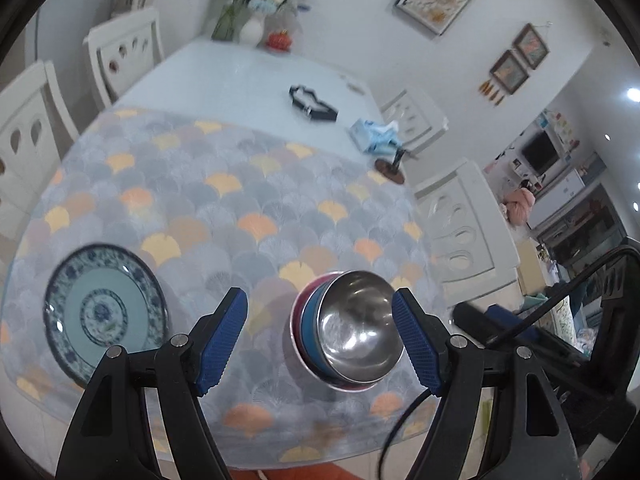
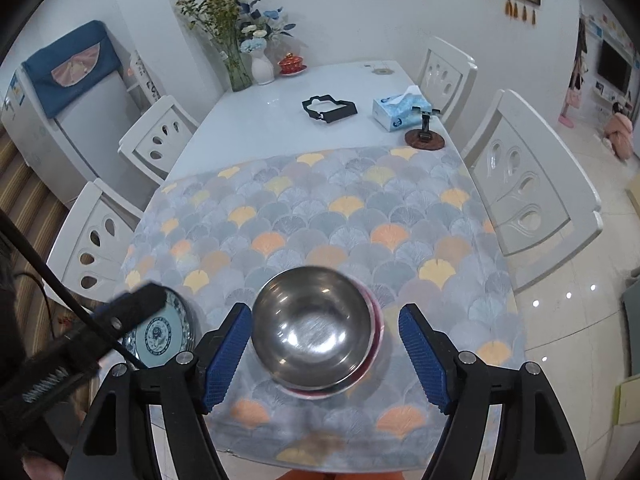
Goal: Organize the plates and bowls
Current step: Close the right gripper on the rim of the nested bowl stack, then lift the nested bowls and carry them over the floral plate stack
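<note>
A stack of steel bowls (image 1: pixel 352 332) with blue and red outer walls sits on the patterned cloth near the table's front edge. It also shows in the right wrist view (image 2: pixel 314 330). A blue-and-white patterned plate (image 1: pixel 104 312) lies to the left of the bowls, partly hidden in the right wrist view (image 2: pixel 162 334) by the other gripper. My left gripper (image 1: pixel 320 340) is open and empty above the cloth, the bowls near its right finger. My right gripper (image 2: pixel 324 354) is open and empty, with the bowls between its fingers.
The fan-patterned cloth (image 2: pixel 340 216) covers the near half of the white table (image 2: pixel 280 116). Farther back stand a black frame (image 2: pixel 330 110), a tissue box (image 2: pixel 400 110), a small stand on a brown base (image 2: pixel 425 136), vases with flowers (image 2: pixel 240 60) and a red pot (image 2: pixel 291 65). White chairs (image 2: pixel 532 184) flank both sides.
</note>
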